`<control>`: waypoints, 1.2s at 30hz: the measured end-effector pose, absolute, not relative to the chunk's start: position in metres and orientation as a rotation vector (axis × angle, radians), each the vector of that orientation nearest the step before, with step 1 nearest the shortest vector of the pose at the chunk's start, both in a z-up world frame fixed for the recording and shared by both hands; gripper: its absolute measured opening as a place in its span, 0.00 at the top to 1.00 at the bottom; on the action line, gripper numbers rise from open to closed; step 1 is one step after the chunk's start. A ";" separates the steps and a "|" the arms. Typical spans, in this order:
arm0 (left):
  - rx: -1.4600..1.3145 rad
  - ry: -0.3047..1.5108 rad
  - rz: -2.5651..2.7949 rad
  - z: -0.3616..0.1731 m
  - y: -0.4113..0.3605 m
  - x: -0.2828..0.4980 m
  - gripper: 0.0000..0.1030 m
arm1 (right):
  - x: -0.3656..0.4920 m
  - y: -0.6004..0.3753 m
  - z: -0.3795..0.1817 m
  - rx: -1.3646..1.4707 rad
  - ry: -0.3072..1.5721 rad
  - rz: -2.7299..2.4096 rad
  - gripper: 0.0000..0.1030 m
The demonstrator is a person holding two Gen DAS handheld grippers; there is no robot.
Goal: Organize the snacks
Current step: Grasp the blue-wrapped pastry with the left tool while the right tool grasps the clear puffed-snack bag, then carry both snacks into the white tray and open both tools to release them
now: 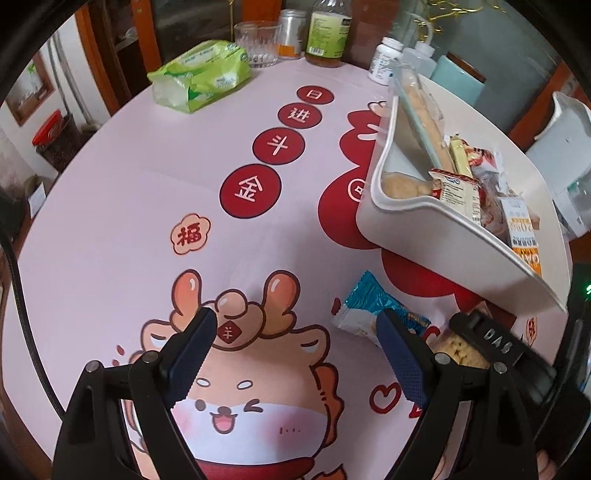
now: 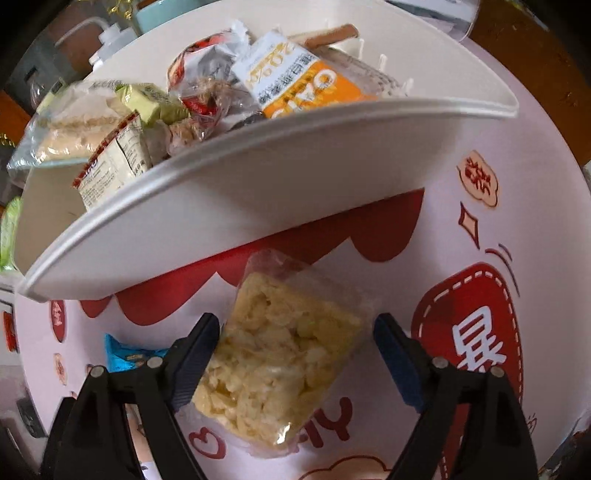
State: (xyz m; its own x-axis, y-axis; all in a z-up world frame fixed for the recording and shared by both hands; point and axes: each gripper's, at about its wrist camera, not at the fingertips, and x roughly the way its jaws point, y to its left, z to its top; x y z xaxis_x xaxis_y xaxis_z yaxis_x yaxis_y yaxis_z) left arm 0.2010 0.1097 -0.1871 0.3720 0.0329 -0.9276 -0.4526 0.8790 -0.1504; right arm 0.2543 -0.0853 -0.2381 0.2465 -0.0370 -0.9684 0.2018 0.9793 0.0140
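A white bin stands on the pink printed tablecloth and holds several wrapped snacks, among them an orange-and-white pack. In front of it lies a clear pack of yellow puffed snack. My right gripper is open, pointing down, with that pack between its fingers; the right finger stands clear of it. A blue-and-white snack pack lies to the left of the yellow one. My left gripper is open over the cartoon print, with nothing between its fingers, just left of the blue pack.
At the table's far side are a green tissue pack, a glass, a green-labelled bottle and a white pill bottle. A white appliance stands beyond the bin. The round table's edge curves at the left.
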 end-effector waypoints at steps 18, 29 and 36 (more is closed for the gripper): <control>-0.554 1.283 0.414 -0.222 0.091 0.236 0.15 | 0.198 -0.118 -0.234 0.148 1.268 -0.111 0.32; -0.682 1.375 0.493 -0.239 0.062 0.259 0.16 | 0.178 -0.145 -0.234 0.193 1.280 -0.081 0.33; -0.639 1.362 0.532 -0.233 0.050 0.254 0.59 | 0.212 -0.155 -0.235 0.213 1.285 -0.073 0.33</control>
